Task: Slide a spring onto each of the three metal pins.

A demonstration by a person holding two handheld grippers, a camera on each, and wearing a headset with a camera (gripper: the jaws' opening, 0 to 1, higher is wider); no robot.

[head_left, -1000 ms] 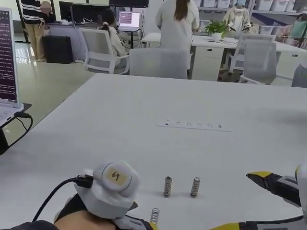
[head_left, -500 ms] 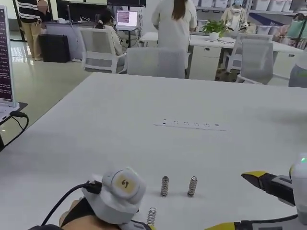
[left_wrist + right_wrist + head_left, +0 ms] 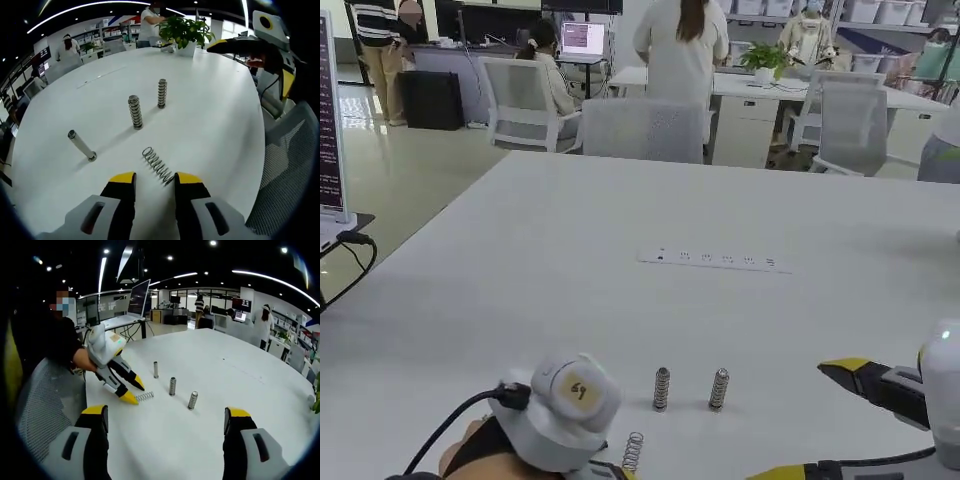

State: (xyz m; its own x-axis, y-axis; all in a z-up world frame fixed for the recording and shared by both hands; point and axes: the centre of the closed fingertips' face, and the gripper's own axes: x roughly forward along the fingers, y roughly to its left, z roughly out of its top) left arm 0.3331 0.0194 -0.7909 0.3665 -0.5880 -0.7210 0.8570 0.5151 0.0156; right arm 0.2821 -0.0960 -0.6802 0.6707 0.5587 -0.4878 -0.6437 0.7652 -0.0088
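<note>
L gripper (image 3: 155, 176) narrowly spread, steel coil spring (image 3: 156, 165) at 12 o'clock; R gripper (image 3: 166, 411) wide apart; round yellow tag (image 3: 578, 388) digits unclear; white bench (image 3: 620, 220) roomy.

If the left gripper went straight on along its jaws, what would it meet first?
Most likely the loose spring, lying on the table just ahead of the left gripper; its height above the table is unclear.

A: Table (image 3: 570, 260)?
B: Smooth, matt, faint sheen.
A: Loose spring (image 3: 157, 165), bare pin (image 3: 81, 146)?
B: Bright metal; coiled wire, polished shaft.
A: Left gripper (image 3: 154, 182), right gripper (image 3: 165, 417)?
B: Grey matt plastic shells; smooth yellow plastic tips.
</note>
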